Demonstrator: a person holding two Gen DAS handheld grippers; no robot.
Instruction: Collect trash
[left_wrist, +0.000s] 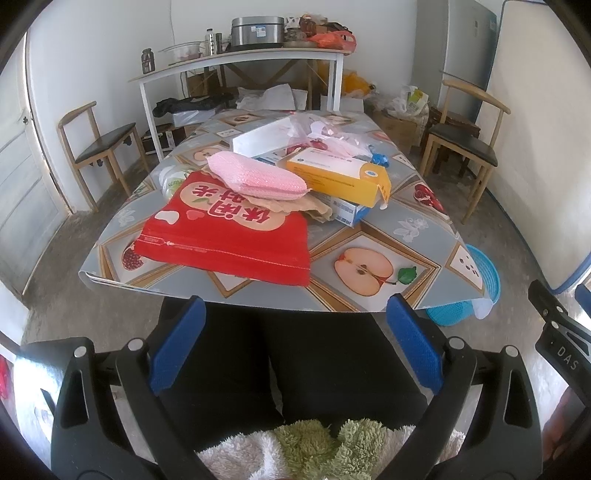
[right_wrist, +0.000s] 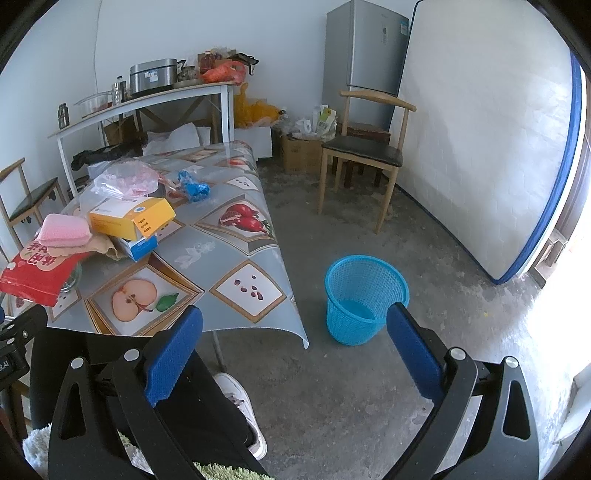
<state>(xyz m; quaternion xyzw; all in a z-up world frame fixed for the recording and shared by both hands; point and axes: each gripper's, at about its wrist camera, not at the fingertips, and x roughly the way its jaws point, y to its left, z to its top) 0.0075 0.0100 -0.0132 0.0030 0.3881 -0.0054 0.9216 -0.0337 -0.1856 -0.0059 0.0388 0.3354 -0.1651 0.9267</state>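
While both grippers hang low before the seated person's dark trousers, the rectangular table under a grey fruit-print oilcloth fills the room ahead and serves as the landmark. Bare concrete floor lies open to the table's right, and on it, just off the table's near right corner, stands the sky-blue plastic mesh waste basket, upright, with nothing visible inside. Beyond the table's far right corner sits a wooden chair with a dark seat.

On the table's near left part lies a flat red snack bag with large Chinese characters, seen upside down, its near edge close to the table's front edge. A pink quilted pouch rests on the bag's far end, over crumpled brown paper. Just right of the pouch, a yellow-and-white cardboard box with a round blue emblem lies atop a blue-and-white carton; their print is too small to read. Behind them sits a crumpled clear plastic bag, and near it a small blue wrapper.

The left gripper has its blue pads spread wide, holding nothing. The right gripper is likewise spread and empty; "DAS" shows on its body in the left view.
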